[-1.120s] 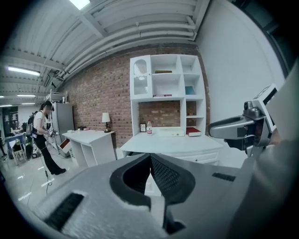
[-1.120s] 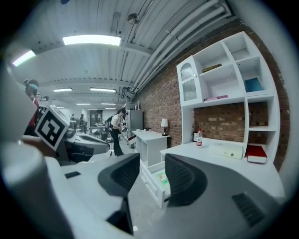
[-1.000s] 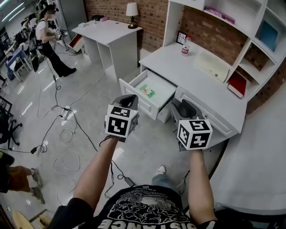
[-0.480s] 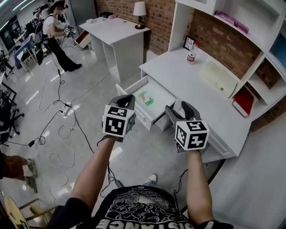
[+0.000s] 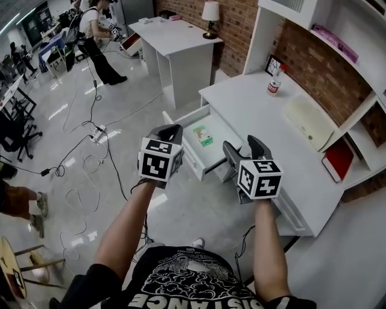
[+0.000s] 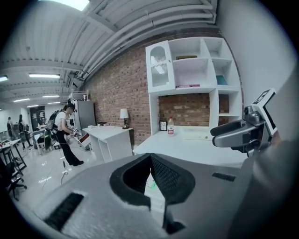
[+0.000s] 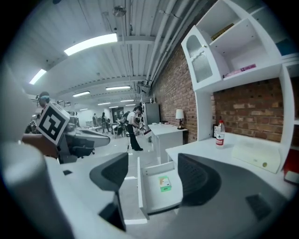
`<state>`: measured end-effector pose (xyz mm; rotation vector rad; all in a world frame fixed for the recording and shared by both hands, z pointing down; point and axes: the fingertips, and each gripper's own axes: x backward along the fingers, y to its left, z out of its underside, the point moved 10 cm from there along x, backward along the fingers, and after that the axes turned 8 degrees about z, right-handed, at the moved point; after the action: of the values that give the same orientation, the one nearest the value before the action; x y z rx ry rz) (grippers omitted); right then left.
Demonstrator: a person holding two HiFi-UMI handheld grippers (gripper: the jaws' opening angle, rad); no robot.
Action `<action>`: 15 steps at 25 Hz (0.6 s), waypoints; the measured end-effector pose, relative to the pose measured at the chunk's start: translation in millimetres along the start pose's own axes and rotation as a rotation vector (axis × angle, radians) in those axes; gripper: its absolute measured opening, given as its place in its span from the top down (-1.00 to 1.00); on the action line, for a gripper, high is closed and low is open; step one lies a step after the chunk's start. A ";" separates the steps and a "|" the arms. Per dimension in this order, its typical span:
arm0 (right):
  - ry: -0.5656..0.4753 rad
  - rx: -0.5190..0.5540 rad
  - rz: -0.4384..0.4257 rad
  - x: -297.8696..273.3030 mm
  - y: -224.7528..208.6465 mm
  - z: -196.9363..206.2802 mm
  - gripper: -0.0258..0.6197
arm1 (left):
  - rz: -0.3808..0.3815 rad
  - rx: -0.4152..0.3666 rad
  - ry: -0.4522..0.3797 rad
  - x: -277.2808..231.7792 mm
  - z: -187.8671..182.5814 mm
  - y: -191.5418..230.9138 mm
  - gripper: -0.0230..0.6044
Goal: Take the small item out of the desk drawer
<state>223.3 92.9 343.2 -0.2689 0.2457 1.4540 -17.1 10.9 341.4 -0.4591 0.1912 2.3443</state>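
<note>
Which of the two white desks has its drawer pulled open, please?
The near desk under the shelves: its drawer stands open with a small green item inside. The far desk carrying the lamp shows no open drawer.

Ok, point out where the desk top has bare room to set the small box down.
The desk top is bare from the end above the open drawer across to the cream pouch, along the front edge. The drawer floor around the small green box is bare too. Tightest is the back wall, where the bottle and picture frame stand.
</note>
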 end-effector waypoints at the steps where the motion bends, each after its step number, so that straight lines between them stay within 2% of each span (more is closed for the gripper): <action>1: 0.003 0.004 -0.012 -3.8 -1.5 -0.4 -0.11 | -0.010 0.001 0.001 -1.1 0.0 0.0 0.91; 15: 0.053 0.056 -0.116 -57.6 -0.3 1.6 -0.12 | -0.109 0.033 -0.003 -8.3 7.4 22.6 0.91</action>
<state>217.7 39.2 363.5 -0.2720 0.3081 1.3247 -29.2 -8.8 351.5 -0.4388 0.1987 2.2318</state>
